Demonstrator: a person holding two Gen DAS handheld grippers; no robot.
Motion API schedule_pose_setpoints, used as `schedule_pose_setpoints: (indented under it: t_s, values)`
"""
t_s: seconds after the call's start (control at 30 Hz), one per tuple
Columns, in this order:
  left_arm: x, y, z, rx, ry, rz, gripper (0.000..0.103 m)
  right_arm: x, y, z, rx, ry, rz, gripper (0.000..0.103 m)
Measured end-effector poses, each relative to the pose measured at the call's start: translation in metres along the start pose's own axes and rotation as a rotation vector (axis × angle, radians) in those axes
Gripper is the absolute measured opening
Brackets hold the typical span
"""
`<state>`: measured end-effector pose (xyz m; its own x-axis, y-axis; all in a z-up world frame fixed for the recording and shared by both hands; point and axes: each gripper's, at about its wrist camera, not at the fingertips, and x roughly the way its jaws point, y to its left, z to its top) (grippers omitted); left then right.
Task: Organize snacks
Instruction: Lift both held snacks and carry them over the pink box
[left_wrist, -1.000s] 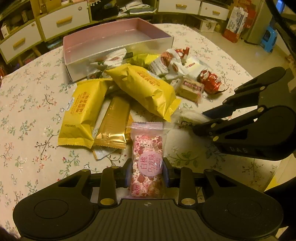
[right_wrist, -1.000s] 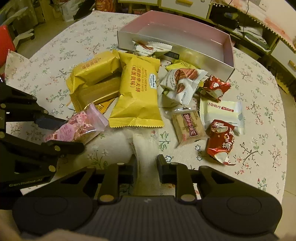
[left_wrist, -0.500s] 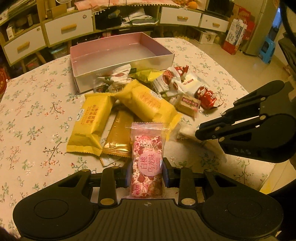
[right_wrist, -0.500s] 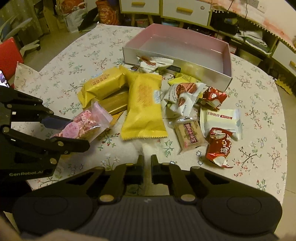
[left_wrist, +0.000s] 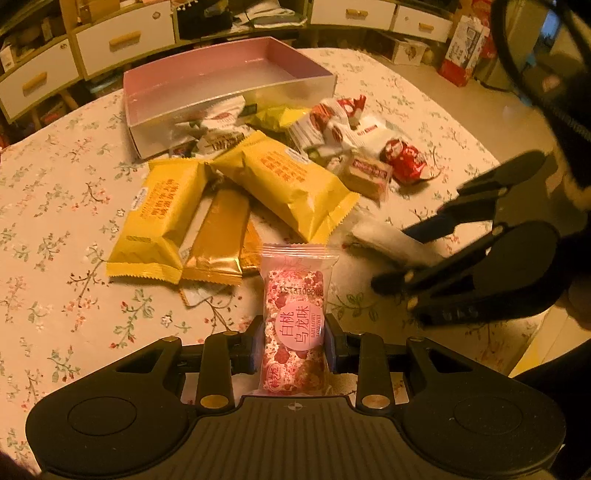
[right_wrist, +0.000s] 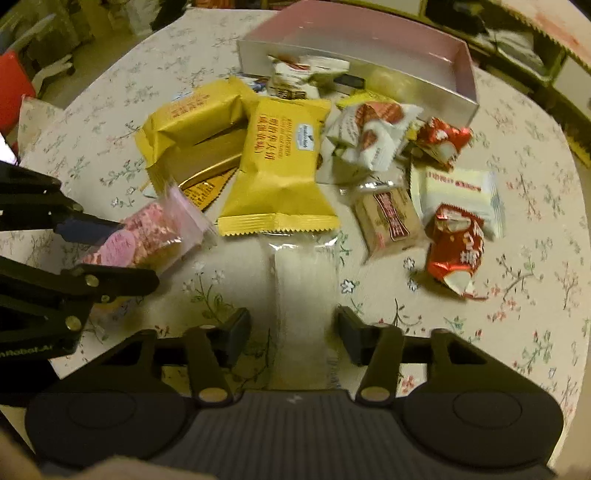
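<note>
Left gripper (left_wrist: 294, 341): fingers pinch the pink snack (left_wrist: 294, 325) from both sides; the packet stands lengthwise between them, its clear sealed end sticking out past the fingertips, above the tablecloth (left_wrist: 55, 206).
Pink snack, from the right wrist view: held in the left gripper (right_wrist: 118, 251) at the left edge, near the corner of a yellow packet (right_wrist: 280, 162).
Right gripper (right_wrist: 293, 328): fingers spread, a gap showing on each side of the white snack (right_wrist: 304, 295).
White snack: lies on the table between the right fingers, running along them, its far end just short of the yellow packet's crimped edge; whether a finger touches it I cannot tell.
White snack, from the left wrist view: a pale blurred packet (left_wrist: 384, 236) at the tips of the right gripper (left_wrist: 413, 254).
Box (left_wrist: 229, 107): pink inside, silvery wall, at the far side of the table behind the pile; its floor looks bare.
Pile: two yellow packets, a gold bar (left_wrist: 218, 236), white and red wrapped sweets (right_wrist: 456, 247), all loose on the cloth before the box.
</note>
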<state>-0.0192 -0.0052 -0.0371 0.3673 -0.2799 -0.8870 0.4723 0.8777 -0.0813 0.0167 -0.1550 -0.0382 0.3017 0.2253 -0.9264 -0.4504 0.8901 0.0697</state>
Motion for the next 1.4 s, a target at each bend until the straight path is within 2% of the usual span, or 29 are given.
schedule_pose_setpoints:
  t_s: [0.03, 0.23, 0.77, 1.1, 1.4]
  values:
    - [0.001, -0.001, -0.001, 0.003, 0.003, 0.001, 0.029, -0.001, 0.000, 0.001, 0.005, -0.003, 0.005, 0.020]
    - [-0.001, -0.004, -0.001, 0.016, -0.005, 0.000, 0.029, -0.006, 0.004, 0.001, -0.017, -0.017, 0.006, 0.017]
    - [-0.037, 0.003, 0.015, -0.023, -0.122, 0.002, 0.029, -0.047, -0.005, -0.002, 0.055, -0.123, 0.036, 0.016]
    - [-0.048, 0.024, 0.036, -0.088, -0.169, 0.032, 0.029, -0.076, -0.013, 0.020, 0.083, -0.214, 0.075, 0.016]
    - [-0.056, 0.026, 0.046, -0.077, -0.189, 0.048, 0.029, -0.083, -0.005, 0.037, 0.026, -0.231, 0.018, 0.016]
